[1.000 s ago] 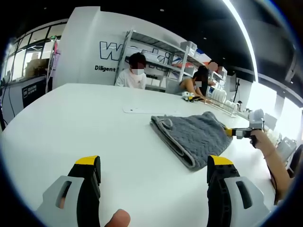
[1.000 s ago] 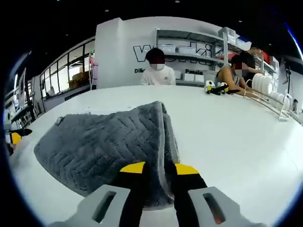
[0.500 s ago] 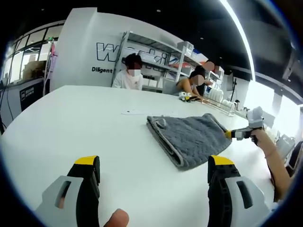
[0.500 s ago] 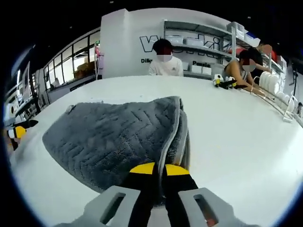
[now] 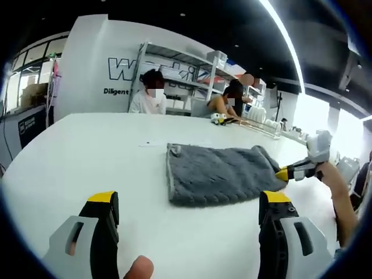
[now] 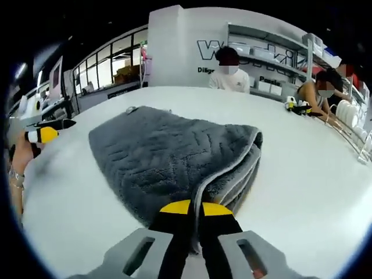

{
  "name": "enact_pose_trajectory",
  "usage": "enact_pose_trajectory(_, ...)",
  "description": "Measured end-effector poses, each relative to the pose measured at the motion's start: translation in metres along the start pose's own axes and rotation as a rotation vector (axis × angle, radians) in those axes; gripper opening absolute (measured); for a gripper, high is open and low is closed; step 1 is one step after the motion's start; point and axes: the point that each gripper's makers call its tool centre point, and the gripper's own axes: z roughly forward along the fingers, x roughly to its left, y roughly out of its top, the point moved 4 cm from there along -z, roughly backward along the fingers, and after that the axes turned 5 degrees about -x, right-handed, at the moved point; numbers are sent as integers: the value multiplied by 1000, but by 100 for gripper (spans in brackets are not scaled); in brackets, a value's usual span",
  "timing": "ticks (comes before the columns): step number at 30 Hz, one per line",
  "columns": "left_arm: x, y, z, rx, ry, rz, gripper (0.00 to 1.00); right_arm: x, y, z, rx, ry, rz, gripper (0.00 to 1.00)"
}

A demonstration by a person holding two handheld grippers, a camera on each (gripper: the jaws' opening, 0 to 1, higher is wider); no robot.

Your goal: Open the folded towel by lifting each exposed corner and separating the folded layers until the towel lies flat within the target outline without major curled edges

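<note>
Lettering on the back wall (image 5: 87, 64) read "W…" in big outlined letters, with a smaller line under it starting "Diligent" in the left gripper view; shelving (image 5: 180, 75) cut off the rest. In the right gripper view I could only read "Dilig" beneath the logo. No label was legible on the towel (image 5: 218, 174) itself, just a small tab at its far-left corner.

Towel was grey, herringbone-textured and folded in layers, lying on the white table (image 5: 75, 151). In the left gripper view its long axis ran across the frame, left to right, the right end tapering toward my right gripper (image 5: 286, 173). In the right gripper view the stacked folded edges of the towel (image 6: 174, 157) faced me, and the body stretched away up and left.

My right gripper (image 6: 195, 207) had its yellow-tipped jaws pinched together on the near corner layers — a light piped edge ran up between them. My left gripper (image 5: 189, 200) had its jaws wide apart, holding nothing, above bare table just short of the towel's near edge; it also showed at the left of the right gripper view (image 6: 46, 132), well apart from the towel.

Two people sat at the far side of the table, a dish rack (image 6: 349, 125) off to the right.
</note>
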Motion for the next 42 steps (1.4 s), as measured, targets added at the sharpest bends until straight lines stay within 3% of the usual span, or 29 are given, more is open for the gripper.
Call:
enact_pose_trajectory(21, 2, 0, -1, 7, 12, 9, 99, 112, -7, -15, -24, 304, -112, 2)
enact_pose_trajectory(35, 4, 0, -4, 4, 28, -2, 99, 157, -8, -17, -34, 379, -182, 2)
enact_pose_trajectory(42, 4, 1, -5, -2, 33, -5, 99, 193, -8, -13, -64, 412, -196, 2)
